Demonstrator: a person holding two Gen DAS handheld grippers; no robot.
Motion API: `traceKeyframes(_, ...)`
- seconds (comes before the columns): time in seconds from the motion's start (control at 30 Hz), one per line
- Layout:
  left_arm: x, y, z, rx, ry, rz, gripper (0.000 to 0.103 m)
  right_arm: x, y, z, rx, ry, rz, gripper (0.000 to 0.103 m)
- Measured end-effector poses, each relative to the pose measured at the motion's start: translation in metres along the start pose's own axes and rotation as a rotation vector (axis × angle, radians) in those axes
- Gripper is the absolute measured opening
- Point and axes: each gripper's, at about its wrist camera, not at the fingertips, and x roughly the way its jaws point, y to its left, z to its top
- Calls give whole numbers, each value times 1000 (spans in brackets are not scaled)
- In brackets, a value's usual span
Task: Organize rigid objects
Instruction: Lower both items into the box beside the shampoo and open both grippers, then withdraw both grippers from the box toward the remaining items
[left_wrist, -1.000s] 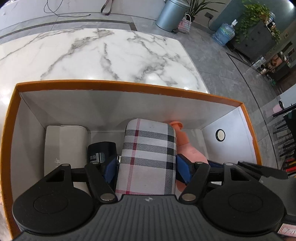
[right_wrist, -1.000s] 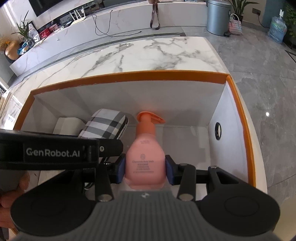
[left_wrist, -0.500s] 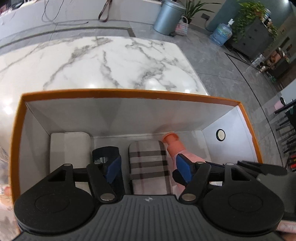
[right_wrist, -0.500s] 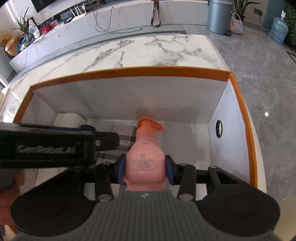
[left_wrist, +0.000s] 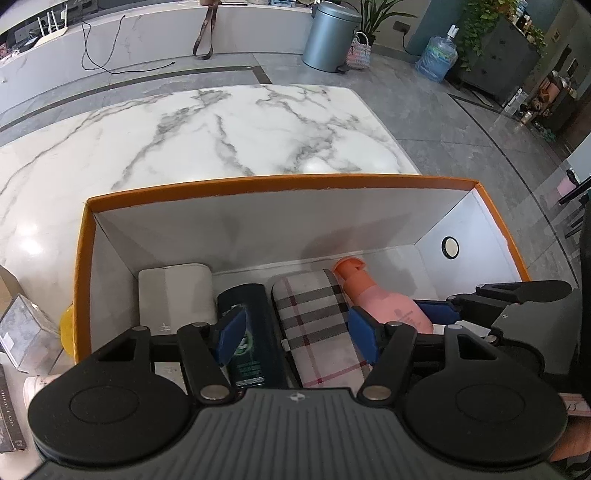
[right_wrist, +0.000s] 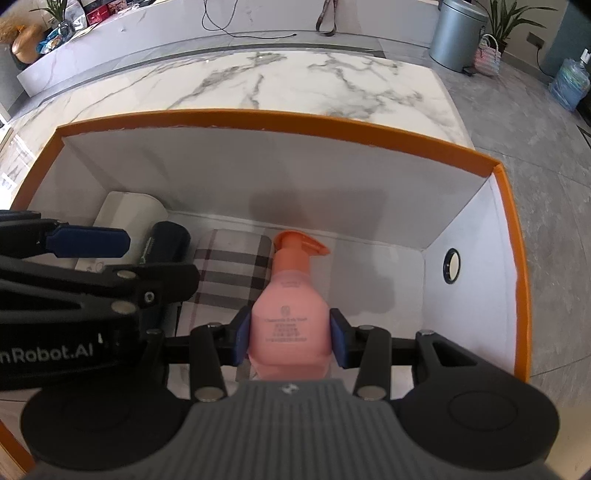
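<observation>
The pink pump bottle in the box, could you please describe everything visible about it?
The pink pump bottle looks like smooth plastic, with an orange pump head and small printed text. It lies lengthwise in the orange-rimmed box, pump toward the far wall, beside the plaid case. The right gripper is shut on its body.

A home living space: marble table (left_wrist: 236, 133), pedal bin (left_wrist: 330, 37), potted plants (left_wrist: 491, 26), water jug (left_wrist: 437, 57).

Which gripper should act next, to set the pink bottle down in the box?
Right. The right gripper is shut on the pink bottle, low inside the box. The left gripper is open above the plaid case.
</observation>
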Motion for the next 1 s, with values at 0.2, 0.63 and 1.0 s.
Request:
traceKeyframes(0.2, -2, 1, -3, -8, -2, 4, 75, 0, 0, -1, -5, 0, 5, 47)
traceKeyframes(0.63, -26, 1, -9, -28, -77, -30, 74, -25, 4, -9, -7, -124, -61, 57)
traceKeyframes(1.0, -83, 3, -24, -19, -209, -38, 74, -75, 14, -23, 47, -308, -13, 63)
